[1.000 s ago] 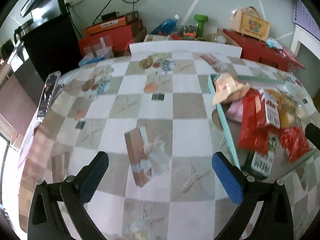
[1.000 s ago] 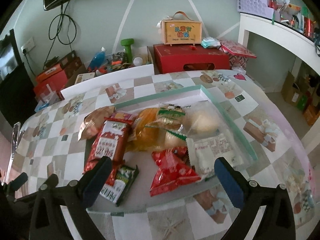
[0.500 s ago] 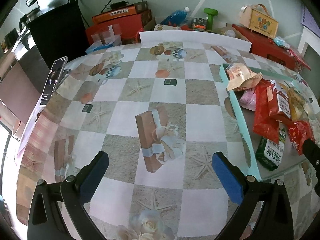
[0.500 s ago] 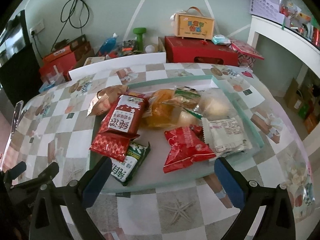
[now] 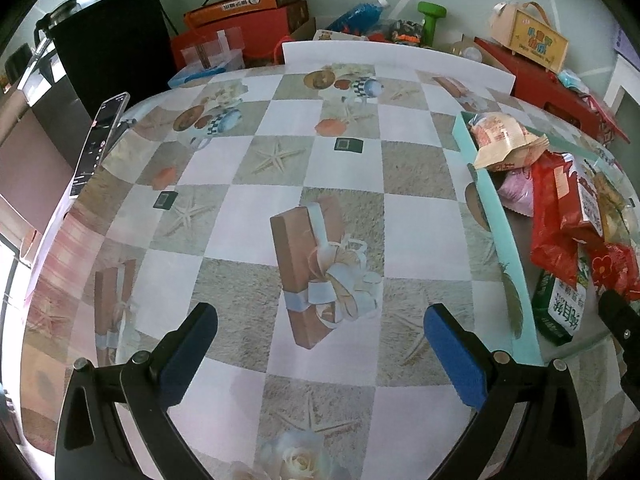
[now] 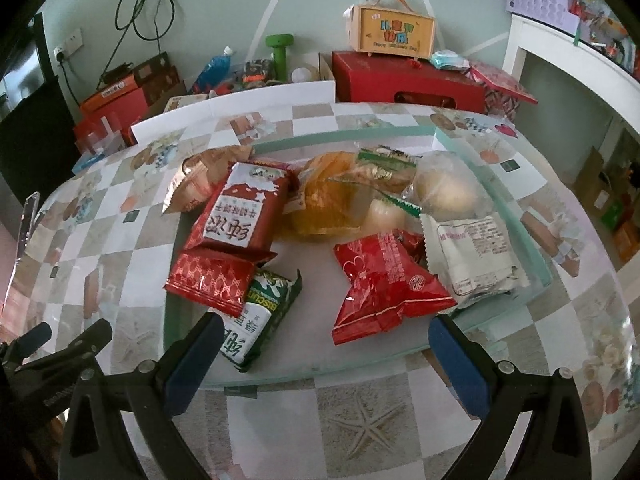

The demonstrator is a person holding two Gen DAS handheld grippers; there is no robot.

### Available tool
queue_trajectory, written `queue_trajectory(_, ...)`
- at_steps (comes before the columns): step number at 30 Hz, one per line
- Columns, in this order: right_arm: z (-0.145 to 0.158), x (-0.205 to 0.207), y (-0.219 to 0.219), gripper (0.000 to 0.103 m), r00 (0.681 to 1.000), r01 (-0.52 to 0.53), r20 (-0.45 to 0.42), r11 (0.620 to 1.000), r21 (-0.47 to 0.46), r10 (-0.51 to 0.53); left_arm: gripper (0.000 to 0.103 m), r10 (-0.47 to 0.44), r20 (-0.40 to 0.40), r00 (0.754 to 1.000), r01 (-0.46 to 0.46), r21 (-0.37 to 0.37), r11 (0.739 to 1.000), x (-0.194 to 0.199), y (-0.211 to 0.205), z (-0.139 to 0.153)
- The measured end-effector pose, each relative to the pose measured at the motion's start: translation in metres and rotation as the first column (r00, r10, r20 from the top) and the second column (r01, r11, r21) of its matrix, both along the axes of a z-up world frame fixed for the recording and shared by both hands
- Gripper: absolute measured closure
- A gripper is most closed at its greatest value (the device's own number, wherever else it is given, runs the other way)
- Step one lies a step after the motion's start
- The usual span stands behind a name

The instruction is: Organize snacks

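A pale green tray (image 6: 496, 184) on the checked tablecloth holds several snack packets: a red packet with a white label (image 6: 240, 208), a green biscuit packet (image 6: 258, 320), a red foil packet (image 6: 384, 284), a white packet (image 6: 468, 256) and bagged buns (image 6: 444, 188). My right gripper (image 6: 320, 350) is open and empty above the tray's near edge. My left gripper (image 5: 320, 338) is open and empty over bare tablecloth, left of the tray (image 5: 500, 232). The snacks also show at the right of the left wrist view (image 5: 560, 216).
A phone (image 5: 100, 140) lies at the table's left edge. Red boxes (image 6: 408, 80), a wooden case (image 6: 394, 26), a green dumbbell (image 6: 280, 54) and a blue bottle (image 6: 214, 70) stand behind the table. A white shelf (image 6: 580, 64) is at the right.
Both grippers have drawn back toward the near side of the table and risen. The tray and snacks look farther off and lie as before. Both grippers stay open.
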State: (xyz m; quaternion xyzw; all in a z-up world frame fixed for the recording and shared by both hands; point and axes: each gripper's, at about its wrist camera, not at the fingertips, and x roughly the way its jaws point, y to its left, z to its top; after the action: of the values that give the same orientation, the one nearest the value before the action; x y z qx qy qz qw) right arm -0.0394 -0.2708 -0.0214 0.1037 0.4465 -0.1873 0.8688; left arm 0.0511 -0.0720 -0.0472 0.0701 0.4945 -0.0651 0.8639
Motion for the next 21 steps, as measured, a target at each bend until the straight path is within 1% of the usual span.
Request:
queue_trajectory(4,-0.0027,0.0002,0.0001,0.0,1.0,0.002,-0.006,1.0,0.003,-0.002,0.0,-0.006,-0.007,1.0,0.006,-0.007,1.0,-0.0003,-0.0005,-0.0022)
queue_trajectory(10,-0.0046,0.0004,-0.0013,0.0,1.0,0.005,-0.011,1.0,0.005,-0.005,0.0,-0.015,0.009,1.0,0.015,-0.026,1.0,-0.0028,-0.0006,0.0015)
queue_trajectory(21,-0.007,0.0005,-0.002,0.0,1.0,0.008,-0.019,1.0,0.006,-0.008,0.0,-0.016,0.003,1.0,0.016,-0.031,0.999,-0.0012,-0.0004,0.001)
